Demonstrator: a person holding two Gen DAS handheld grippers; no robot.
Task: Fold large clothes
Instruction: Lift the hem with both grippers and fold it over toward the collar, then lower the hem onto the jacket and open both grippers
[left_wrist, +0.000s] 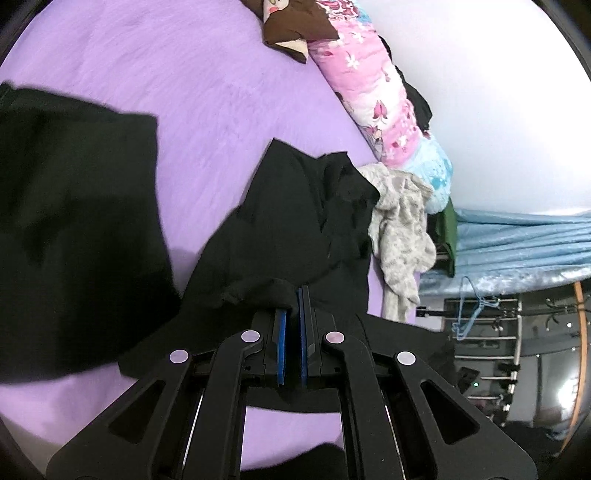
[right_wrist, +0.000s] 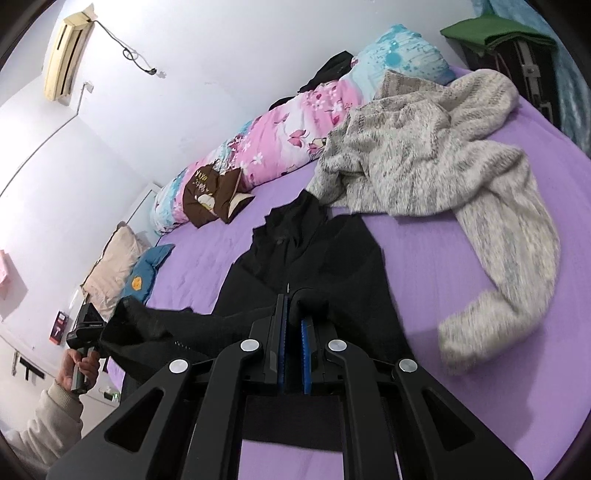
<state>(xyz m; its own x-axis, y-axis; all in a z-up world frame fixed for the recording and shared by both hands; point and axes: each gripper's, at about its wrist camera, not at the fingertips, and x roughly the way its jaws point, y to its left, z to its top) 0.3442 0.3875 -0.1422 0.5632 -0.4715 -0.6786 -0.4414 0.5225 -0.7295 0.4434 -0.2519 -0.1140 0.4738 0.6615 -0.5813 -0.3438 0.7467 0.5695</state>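
Observation:
A black zip jacket (left_wrist: 295, 206) lies on the purple bed sheet (left_wrist: 184, 74); it also shows in the right wrist view (right_wrist: 314, 254). My left gripper (left_wrist: 293, 295) is shut on a bunched edge of the jacket and holds it above the bed. My right gripper (right_wrist: 295, 306) is shut on another fold of the same jacket, near its zip. The left gripper and the hand holding it (right_wrist: 83, 354) show at the lower left of the right wrist view, with black cloth stretched between the two grippers. More black cloth (left_wrist: 74, 221) hangs blurred at the left.
A grey knitted sweater (right_wrist: 443, 155) lies crumpled beside the jacket, also visible in the left wrist view (left_wrist: 402, 229). A pink floral quilt roll (right_wrist: 280, 140) and brown cushion (right_wrist: 210, 199) lie along the wall. Pillows (right_wrist: 114, 266) sit at the bed head. A clothes rack (left_wrist: 498, 332) stands past the bed.

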